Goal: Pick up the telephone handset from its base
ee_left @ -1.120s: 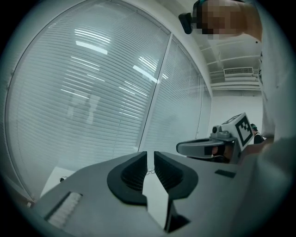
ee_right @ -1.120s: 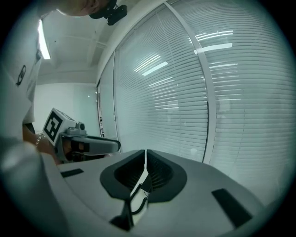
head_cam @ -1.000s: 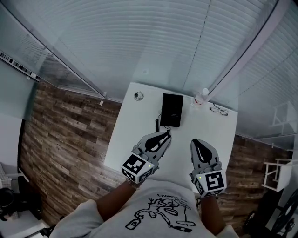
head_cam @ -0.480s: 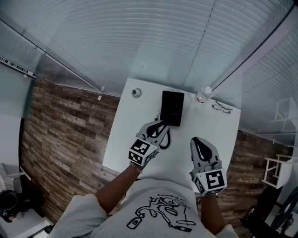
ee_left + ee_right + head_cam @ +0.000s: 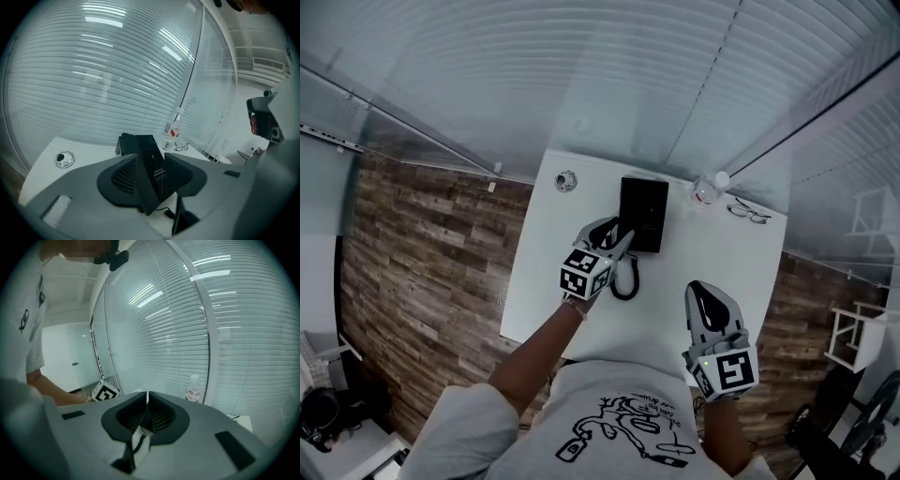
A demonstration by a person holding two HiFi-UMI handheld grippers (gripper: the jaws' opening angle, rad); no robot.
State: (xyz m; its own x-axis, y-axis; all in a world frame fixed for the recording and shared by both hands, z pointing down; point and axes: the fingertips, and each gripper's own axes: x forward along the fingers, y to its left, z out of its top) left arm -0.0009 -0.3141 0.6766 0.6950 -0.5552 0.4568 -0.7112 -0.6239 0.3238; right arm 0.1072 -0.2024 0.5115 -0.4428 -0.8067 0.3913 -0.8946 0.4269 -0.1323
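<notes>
The black phone (image 5: pixel 644 214) is sitting on the white bench (image 5: pixel 727 258), at the far side near the window blinds. The handset (image 5: pixel 152 161) is lying on its base (image 5: pixel 123 143). A curly cord (image 5: pixel 624 281) is looping on the bench just in front of the phone.

The left claw (image 5: pixel 622 240) is reaching over the near end of the phone. Its jaws are opening, and in the left gripper view the handset is showing in the gap between them. The pads are not squeezing it.

The right claw (image 5: pixel 701 292) is hanging over the near part of the bench, well apart from the phone. Its jaws are pressed together with nothing in them.

A bottle (image 5: pixel 705 192) is standing near the far right corner of the phone, with glasses (image 5: pixel 747 214) lying just to its right. A small round thing (image 5: pixel 566 181) is lying on the bench to the left of the phone.
</notes>
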